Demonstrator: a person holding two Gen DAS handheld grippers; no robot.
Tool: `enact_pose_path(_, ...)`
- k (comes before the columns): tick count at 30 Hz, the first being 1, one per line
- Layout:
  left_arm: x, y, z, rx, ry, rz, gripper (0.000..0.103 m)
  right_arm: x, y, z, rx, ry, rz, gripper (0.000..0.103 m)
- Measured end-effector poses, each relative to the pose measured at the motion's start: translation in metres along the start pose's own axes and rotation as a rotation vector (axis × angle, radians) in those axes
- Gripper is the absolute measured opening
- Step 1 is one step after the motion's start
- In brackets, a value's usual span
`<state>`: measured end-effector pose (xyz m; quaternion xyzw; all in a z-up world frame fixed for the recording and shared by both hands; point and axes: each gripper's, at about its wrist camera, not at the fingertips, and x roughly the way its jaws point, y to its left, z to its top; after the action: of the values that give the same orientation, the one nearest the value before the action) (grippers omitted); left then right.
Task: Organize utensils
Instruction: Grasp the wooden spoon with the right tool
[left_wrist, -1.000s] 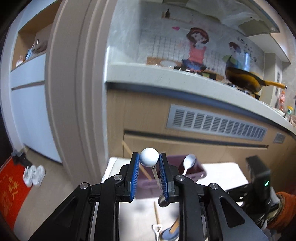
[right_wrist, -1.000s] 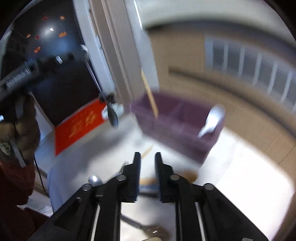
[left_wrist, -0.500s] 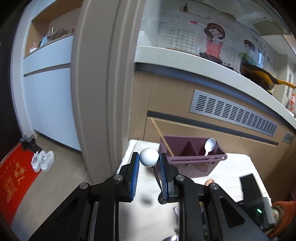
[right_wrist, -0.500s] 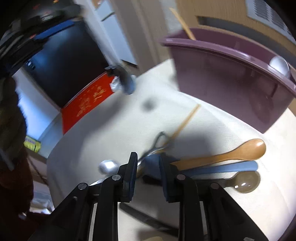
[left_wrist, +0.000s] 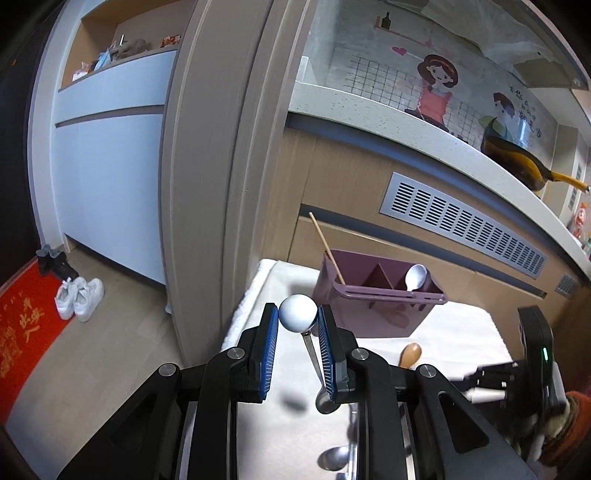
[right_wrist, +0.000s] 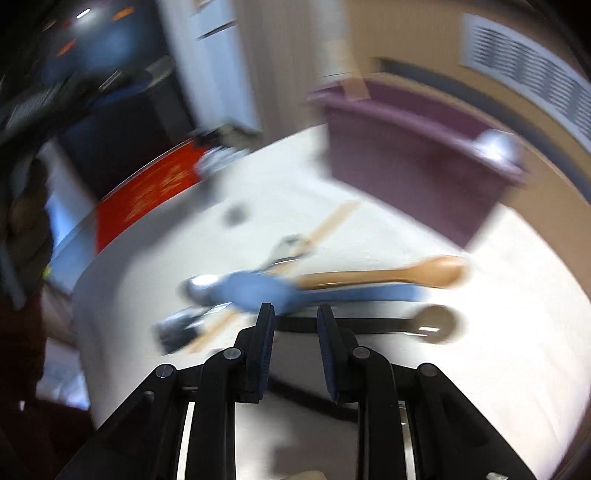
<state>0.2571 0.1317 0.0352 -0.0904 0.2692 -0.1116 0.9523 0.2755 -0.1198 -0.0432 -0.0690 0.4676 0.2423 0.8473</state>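
The left gripper (left_wrist: 298, 334) has its fingers clamped on a white-knobbed spoon (left_wrist: 297, 313); lift it over the purple caddy (left_wrist: 373, 314) at one o'clock on the bench (left_wrist: 458, 325). The right gripper (right_wrist: 295, 325), fingers apart and empty, hovers over loose utensils (right_wrist: 332, 284).

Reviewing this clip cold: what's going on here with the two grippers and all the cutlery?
A person is sorting utensils into a purple caddy on a white-covered table. The left gripper is shut on a metal spoon with a white ball end, held above the table short of the caddy. The right gripper, nothing between its fingers, hovers over the loose pile: a wooden spoon, a blue spoon and a dark utensil. A white spoon and a chopstick already stand in the caddy.
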Motion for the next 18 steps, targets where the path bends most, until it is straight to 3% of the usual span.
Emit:
enact_pose_path(6, 0.005, -0.008, 0.001, 0.005, 0.017, -0.008, 0.023, 0.019, -0.069, 0.008, 0.368, -0.049, -0.073, 0.025)
enact_pose_path(10, 0.008, -0.005, 0.002, 0.0, 0.025, 0.005, 0.023, 0.045, -0.089, 0.019, 0.513, -0.02, -0.058, 0.025)
enact_pose_path(12, 0.011, -0.004, 0.002, -0.005, 0.031, 0.007, 0.023, 0.061, -0.091, 0.024, 0.557, 0.02, -0.053, 0.027)
enact_pose_path(14, 0.015, -0.003, 0.002, -0.008, 0.039, 0.007, 0.023, 0.064, -0.085, 0.031, 0.54, -0.02, -0.099, 0.03)
enact_pose_path(18, 0.023, -0.008, 0.001, -0.006, 0.055, -0.002, 0.023, 0.074, -0.068, 0.043, 0.454, -0.046, -0.18, 0.047)
